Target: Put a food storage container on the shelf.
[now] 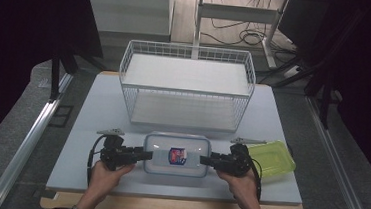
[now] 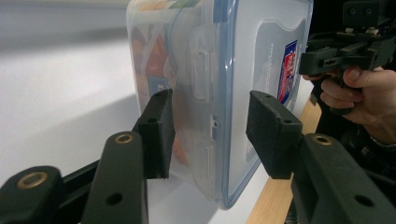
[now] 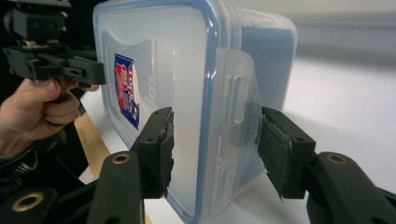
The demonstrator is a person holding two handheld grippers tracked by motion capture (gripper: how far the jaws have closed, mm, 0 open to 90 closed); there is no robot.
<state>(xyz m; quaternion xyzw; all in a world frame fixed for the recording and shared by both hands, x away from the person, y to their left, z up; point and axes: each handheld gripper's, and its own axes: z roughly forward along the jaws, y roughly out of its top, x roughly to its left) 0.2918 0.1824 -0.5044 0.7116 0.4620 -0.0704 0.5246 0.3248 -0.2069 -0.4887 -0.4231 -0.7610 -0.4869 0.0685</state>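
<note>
Clear rectangular plastic food box with a blue-sealed lid (image 1: pixel 176 155) rests on the white table (image 1: pixel 98 107), near its front edge, just ahead of the white wire two-tier rack (image 1: pixel 186 84). The left gripper (image 1: pixel 145 154) and right gripper (image 1: pixel 204 160) flank its short ends. In both gripper views, each pair of jaws stands open, straddling a side latch with gaps showing either side. A lime-green lidded box (image 1: pixel 272 159) sits behind the right gripper. The step looks like lining up for a two-handed grasp; next, both jaws would need to close evenly before any lift.
</note>
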